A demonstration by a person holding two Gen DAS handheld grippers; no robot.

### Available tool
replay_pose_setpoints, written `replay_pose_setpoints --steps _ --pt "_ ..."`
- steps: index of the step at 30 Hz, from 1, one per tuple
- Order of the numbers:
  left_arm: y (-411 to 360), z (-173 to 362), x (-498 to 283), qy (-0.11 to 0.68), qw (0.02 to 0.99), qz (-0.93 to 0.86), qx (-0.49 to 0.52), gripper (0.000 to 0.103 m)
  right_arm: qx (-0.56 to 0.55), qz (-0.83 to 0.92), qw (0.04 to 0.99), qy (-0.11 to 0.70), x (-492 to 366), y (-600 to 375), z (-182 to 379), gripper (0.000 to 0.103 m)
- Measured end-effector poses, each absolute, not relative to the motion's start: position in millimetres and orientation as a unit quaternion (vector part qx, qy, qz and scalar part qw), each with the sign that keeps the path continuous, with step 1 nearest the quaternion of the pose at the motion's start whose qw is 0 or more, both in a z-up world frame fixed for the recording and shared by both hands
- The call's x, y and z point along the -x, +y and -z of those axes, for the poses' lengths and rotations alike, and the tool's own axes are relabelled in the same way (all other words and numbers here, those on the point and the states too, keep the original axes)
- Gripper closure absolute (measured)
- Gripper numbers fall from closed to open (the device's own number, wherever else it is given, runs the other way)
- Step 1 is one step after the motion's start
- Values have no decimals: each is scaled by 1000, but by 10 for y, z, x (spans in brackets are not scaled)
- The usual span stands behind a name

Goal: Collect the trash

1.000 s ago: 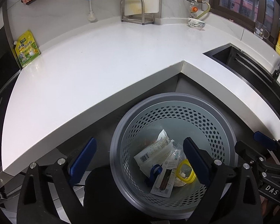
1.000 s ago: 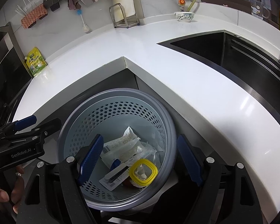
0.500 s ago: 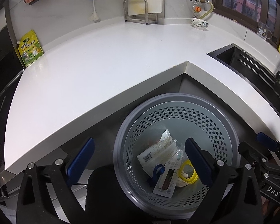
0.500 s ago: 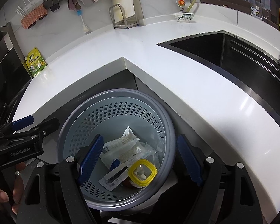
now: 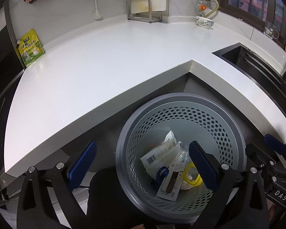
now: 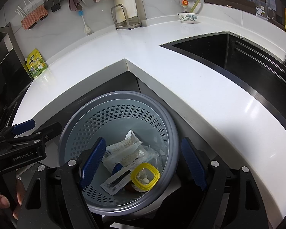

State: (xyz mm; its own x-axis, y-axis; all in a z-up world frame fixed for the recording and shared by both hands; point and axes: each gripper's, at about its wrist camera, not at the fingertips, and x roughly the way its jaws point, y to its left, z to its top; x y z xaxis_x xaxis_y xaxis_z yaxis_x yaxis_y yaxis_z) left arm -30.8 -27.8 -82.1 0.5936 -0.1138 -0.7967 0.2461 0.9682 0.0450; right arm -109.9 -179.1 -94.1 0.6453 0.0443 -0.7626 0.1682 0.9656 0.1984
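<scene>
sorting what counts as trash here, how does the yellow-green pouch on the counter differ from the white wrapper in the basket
The yellow-green pouch stands upright against the wall on the counter; the white wrapper lies flat at the bottom of the perforated basket. The pouch is brightly printed, the wrapper mostly white with a barcode. The pouch stands alone, while the wrapper sits among other trash. Both are flexible packaging.

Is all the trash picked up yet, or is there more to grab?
Mostly done, it seems: wrappers and a yellow-rimmed container lie in the grey perforated bin. Both the left claw and right claw are open and empty. The white countertop shows only a green-yellow pouch, perhaps not trash.
</scene>
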Motion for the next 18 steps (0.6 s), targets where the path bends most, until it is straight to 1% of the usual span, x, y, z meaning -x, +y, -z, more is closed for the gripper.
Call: replay_pose_setpoints --steps 18 --pt "-261 813 317 440 890 99 -75 7 -128 33 897 421 1099 -1805 939 25"
